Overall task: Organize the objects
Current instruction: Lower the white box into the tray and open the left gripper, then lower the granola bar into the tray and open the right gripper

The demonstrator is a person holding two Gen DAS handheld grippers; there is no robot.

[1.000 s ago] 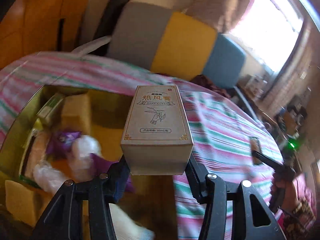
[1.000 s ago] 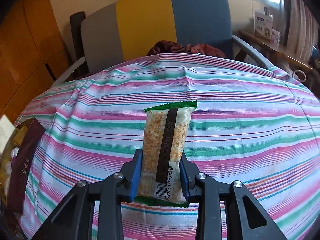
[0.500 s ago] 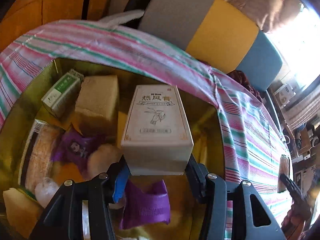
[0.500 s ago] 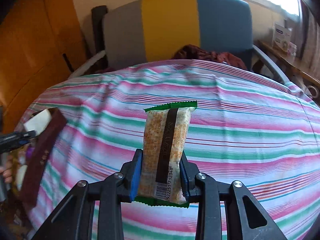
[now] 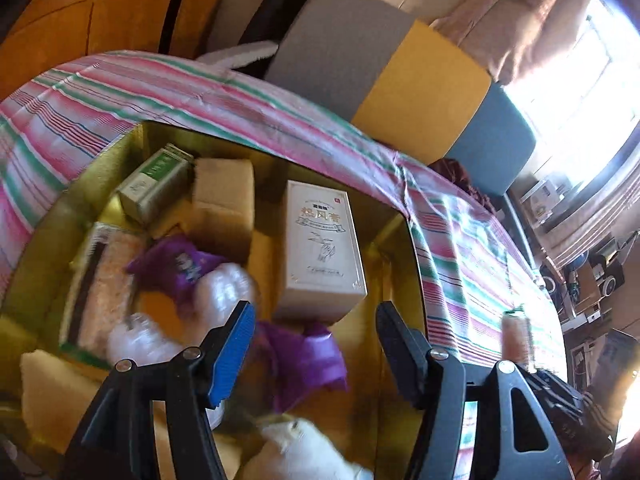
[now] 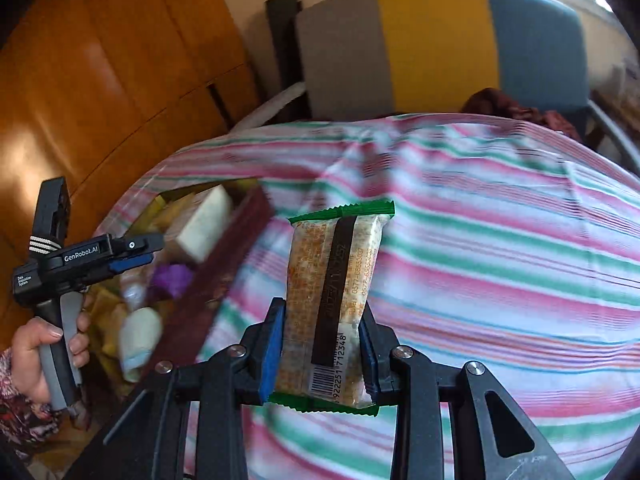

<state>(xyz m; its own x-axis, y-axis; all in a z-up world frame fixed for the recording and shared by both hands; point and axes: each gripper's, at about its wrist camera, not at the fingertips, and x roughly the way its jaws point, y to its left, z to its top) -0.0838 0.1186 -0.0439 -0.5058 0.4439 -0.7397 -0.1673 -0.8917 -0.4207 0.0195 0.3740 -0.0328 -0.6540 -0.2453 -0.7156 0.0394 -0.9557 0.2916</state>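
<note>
My left tool [image 5: 316, 344] is opening; the white carton [image 5: 324, 246], gripped before, lies lengthwise in the box [image 5: 394, 240]. My right tool [image 6: 324, 354] clamps the snack bar [image 6: 334, 308], pointing away.

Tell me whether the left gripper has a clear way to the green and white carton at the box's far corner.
Probably yes: the left gripper is opening with nothing between its jaws, and the green and white carton lies uncovered on top, nothing above it.

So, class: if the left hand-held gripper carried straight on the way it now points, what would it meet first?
Most likely the crumpled purple plastic wrapper lying in the gold-lined box, just beyond the left hand-held gripper, whose jaws are opening with nothing between them. The tall white cardboard carton stands further along; depth is uncertain.
</note>
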